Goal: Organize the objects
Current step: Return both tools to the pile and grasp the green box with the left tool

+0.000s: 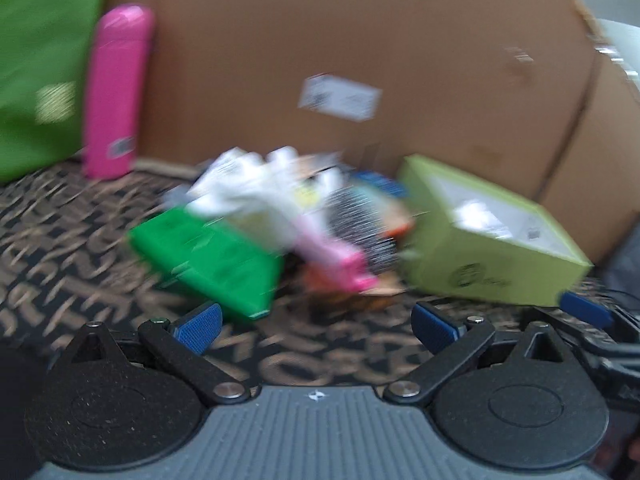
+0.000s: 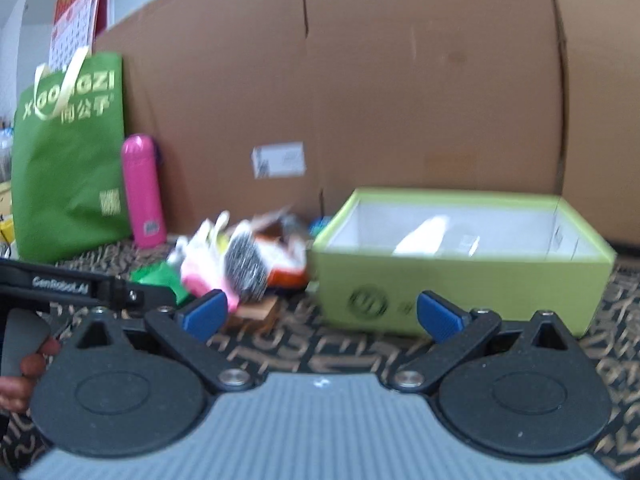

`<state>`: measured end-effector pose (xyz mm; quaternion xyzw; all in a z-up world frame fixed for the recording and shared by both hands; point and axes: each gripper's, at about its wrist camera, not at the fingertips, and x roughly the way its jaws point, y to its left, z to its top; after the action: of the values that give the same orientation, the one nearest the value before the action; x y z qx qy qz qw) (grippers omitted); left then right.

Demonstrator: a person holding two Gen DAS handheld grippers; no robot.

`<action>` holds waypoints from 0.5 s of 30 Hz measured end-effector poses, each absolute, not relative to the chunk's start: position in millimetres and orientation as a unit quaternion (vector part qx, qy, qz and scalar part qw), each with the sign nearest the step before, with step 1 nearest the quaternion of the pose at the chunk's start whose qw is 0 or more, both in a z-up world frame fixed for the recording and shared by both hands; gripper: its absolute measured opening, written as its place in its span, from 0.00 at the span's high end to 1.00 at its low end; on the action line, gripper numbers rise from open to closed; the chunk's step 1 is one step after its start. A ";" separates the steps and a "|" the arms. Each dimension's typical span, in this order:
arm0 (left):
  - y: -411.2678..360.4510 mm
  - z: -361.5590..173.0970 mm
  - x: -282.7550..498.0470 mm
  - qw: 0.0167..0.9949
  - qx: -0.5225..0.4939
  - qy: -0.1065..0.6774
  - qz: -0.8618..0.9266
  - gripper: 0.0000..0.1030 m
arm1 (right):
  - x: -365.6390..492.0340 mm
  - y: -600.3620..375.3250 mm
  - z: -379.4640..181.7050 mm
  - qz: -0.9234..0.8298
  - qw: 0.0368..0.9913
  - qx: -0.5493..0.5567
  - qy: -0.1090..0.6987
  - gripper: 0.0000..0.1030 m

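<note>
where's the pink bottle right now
The pink bottle stands upright at the left of both views, between the green bag and the big cardboard box, well left of the pile of small items.

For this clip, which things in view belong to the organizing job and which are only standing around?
Likely part of the job:
- open lime-green cardboard box
- loose pile of small packets
- flat green packet
- left gripper and right gripper, both open and empty

Probably bystanders:
- upright pink bottle
- green tote bag
- big brown cardboard carton
- patterned brown carpet
</note>
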<state>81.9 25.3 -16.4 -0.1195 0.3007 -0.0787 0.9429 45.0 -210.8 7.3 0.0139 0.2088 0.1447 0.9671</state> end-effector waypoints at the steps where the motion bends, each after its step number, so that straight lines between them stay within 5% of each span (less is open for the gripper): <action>1: 31.4 -21.5 84.0 0.941 -0.124 0.307 -0.065 0.00 | 45.9 -206.8 0.3 0.147 0.964 0.018 0.220 0.00; 15: 49.6 -24.0 135.5 0.952 -0.068 0.296 -0.033 0.00 | 54.4 -183.7 -21.6 0.166 0.948 0.024 0.272 0.00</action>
<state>135.5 49.6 -23.9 -0.0681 0.2959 -0.0334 0.9522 54.4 -183.7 -21.6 0.0236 0.2720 0.1658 0.9476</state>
